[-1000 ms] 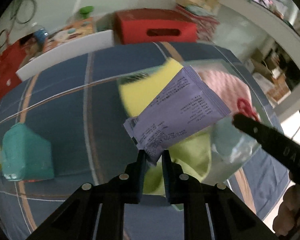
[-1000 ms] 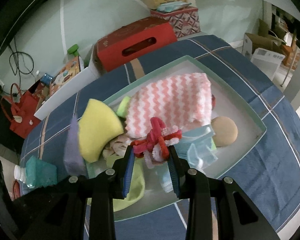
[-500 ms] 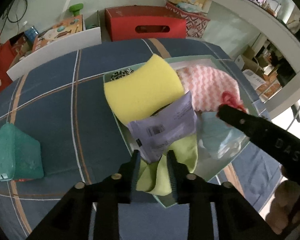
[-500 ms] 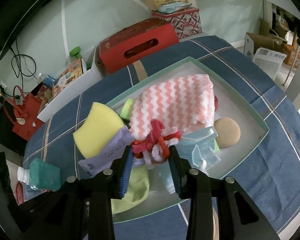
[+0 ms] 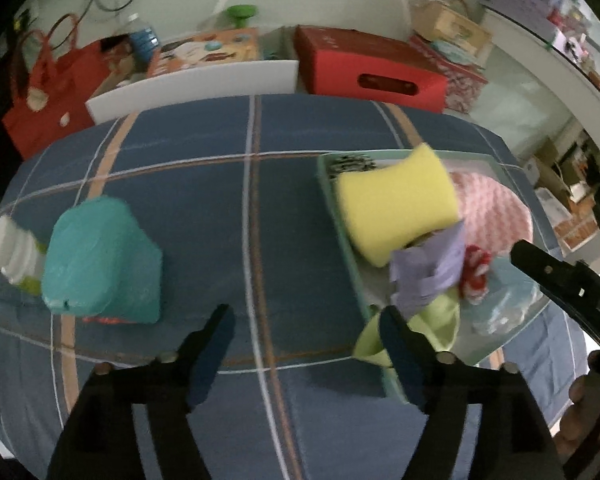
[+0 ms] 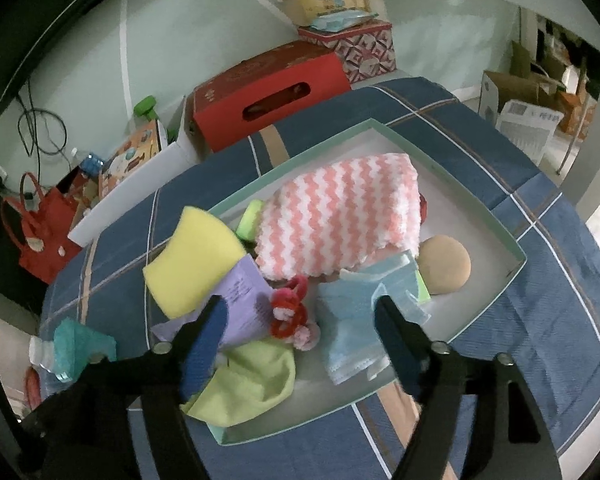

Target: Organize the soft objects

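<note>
The left gripper (image 5: 304,322) stood spread and empty, as did the right gripper (image 6: 300,316); ahead of the left jaws, nearer the left one, a teal soft pack (image 5: 102,264) lay on the plaid cloth (image 5: 204,200), well apart from the tray (image 6: 516,258); it looked light, squashy and crinkly, best pinched across its narrower middle; its long axis seemingly ran roughly away from the jaws.
</note>
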A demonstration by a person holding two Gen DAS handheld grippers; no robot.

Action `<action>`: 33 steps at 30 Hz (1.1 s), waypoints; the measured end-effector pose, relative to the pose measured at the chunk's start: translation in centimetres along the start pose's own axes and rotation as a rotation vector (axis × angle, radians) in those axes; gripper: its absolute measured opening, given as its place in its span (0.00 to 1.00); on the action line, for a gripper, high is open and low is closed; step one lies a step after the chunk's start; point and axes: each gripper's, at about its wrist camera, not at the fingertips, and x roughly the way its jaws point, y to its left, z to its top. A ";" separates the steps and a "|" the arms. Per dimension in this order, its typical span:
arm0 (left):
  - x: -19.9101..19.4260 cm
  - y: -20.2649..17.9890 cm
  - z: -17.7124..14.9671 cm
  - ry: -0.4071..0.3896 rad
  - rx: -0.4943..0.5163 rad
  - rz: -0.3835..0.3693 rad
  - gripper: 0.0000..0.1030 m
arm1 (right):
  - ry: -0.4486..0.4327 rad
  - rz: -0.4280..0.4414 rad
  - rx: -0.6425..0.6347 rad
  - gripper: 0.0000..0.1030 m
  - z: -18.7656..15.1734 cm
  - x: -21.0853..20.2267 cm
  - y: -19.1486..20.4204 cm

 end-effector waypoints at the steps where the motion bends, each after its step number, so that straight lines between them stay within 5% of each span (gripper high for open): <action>1: -0.1 0.5 -0.2 -0.003 -0.014 0.008 0.86 | -0.002 -0.010 -0.013 0.83 -0.2 -0.1 0.3; 4: -0.5 1.6 -0.7 -0.017 -0.043 0.043 1.00 | 0.001 -0.031 -0.062 0.83 -0.9 -0.3 1.4; 33: -4.9 9.0 -7.3 -0.067 -0.160 0.163 1.00 | -0.001 -0.069 -0.312 0.83 -9.9 -1.4 7.3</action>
